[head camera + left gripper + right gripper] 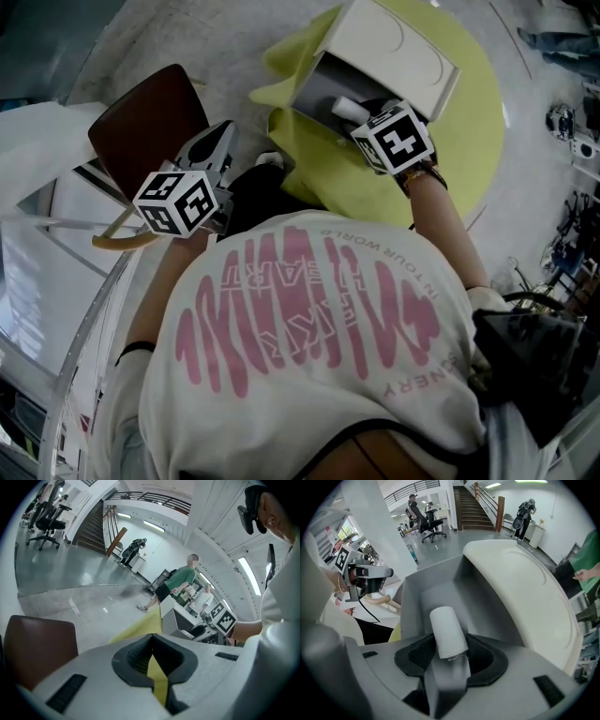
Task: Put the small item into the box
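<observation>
The small item is a white roll (pixel 446 630). It sticks out from between the pads of my right gripper (pixel 449 644), which is shut on it and points steeply down into the open white box (pixel 423 590). In the head view the roll (pixel 345 107) shows inside the box (pixel 398 47), whose lid is tipped up and back, with the right gripper (pixel 368 112) at its mouth. My left gripper (pixel 223 131) hangs away from the box to the left, over the brown chair. Its jaws (pixel 151 639) meet at the tips and hold nothing.
The box rests on a round table under a yellow cloth (pixel 469 141). A brown chair (pixel 150 117) stands left of it. White sheeting (pixel 47 141) lies at the far left. People stand at desks (pixel 180 578) across the hall floor.
</observation>
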{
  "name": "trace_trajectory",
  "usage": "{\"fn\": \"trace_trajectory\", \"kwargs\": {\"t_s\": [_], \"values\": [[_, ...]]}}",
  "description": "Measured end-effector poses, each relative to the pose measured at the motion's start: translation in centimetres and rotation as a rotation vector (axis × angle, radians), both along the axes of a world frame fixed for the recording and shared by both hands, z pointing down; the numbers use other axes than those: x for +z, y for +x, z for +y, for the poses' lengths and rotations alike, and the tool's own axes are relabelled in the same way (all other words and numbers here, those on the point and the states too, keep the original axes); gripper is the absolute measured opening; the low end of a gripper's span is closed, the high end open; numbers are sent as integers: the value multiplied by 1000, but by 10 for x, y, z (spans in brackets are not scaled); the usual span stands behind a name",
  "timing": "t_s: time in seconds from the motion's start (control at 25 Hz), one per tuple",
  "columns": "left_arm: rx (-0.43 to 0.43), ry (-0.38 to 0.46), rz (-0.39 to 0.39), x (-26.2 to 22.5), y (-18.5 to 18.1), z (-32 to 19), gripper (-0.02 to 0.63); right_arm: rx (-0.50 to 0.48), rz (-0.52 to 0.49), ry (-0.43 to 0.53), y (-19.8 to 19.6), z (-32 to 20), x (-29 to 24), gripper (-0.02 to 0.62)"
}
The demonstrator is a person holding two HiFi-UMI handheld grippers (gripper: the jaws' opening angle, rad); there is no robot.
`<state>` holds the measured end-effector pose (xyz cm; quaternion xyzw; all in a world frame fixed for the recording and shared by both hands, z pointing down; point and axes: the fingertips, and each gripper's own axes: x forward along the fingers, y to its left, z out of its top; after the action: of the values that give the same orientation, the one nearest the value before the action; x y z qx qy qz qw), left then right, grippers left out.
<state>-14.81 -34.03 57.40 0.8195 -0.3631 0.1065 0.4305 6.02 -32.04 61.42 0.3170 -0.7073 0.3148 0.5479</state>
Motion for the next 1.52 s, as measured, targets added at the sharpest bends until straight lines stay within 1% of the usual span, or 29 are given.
{"fn": "trace_trajectory", "kwargs": {"t_s": [0.12, 0.52, 0.72, 0.92, 1.04, 1.2, 1.36, 1.48, 1.52], "values": [[1, -6, 3, 1, 2, 1, 8, -25, 12, -5, 0, 1, 1, 202], [-5, -10, 5, 1, 3, -1, 8, -50, 41, -16, 0, 2, 2, 196], [-5, 3, -9, -2, 4, -1, 8, -60, 32, -12, 1, 2, 1, 196], [-15, 5, -24, -5, -1, 2, 8, -80, 39, -9, 1, 3, 0, 196], [-20, 0, -23, -6, -4, 4, 8, -77, 34, -9, 1, 3, -1, 196], [-25, 14, -25, -13, -5, 6, 8, -73, 33, -1, 1, 2, -3, 197], [-34, 18, -28, -14, -9, 11, 8, -56, 14, -7, 2, 3, 0, 199], [-44, 20, -32, -13, -13, 16, 8, -60, 24, -3, 3, 2, 1, 202], [-47, 19, -33, -14, -15, 18, 8, -64, 30, 0, 3, 2, 1, 213]]}}
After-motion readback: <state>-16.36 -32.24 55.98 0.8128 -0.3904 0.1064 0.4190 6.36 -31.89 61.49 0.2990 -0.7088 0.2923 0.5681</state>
